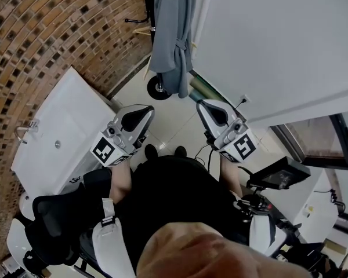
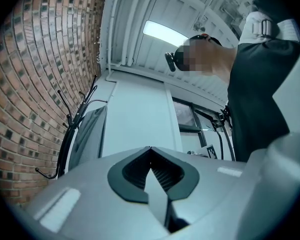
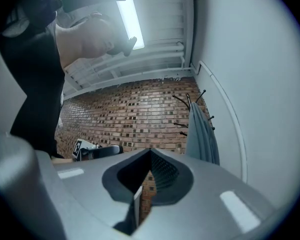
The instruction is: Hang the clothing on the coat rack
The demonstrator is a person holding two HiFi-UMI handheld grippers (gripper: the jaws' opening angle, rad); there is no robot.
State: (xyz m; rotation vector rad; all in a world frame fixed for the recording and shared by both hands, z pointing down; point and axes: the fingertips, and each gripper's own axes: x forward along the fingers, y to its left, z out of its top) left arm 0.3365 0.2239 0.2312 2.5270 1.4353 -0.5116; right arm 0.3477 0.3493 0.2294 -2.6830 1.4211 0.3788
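A grey garment (image 1: pixel 172 36) hangs from the black coat rack (image 1: pixel 150 10) in front of me, between the brick wall and a white wall. The same garment (image 3: pixel 201 134) shows hanging on the rack's hooks (image 3: pixel 189 104) in the right gripper view, and the garment (image 2: pixel 86 134) hangs beside the rack's pole (image 2: pixel 70 134) in the left gripper view. My left gripper (image 1: pixel 144 112) and right gripper (image 1: pixel 204 105) are held up side by side near my chest, both shut and empty, well short of the garment.
A brick wall (image 1: pixel 52 33) curves along the left. A white cabinet (image 1: pixel 64 132) with a handle stands at the left. The rack's wheeled base (image 1: pixel 159 88) rests on the tiled floor. Black equipment (image 1: pixel 278 175) sits at the lower right.
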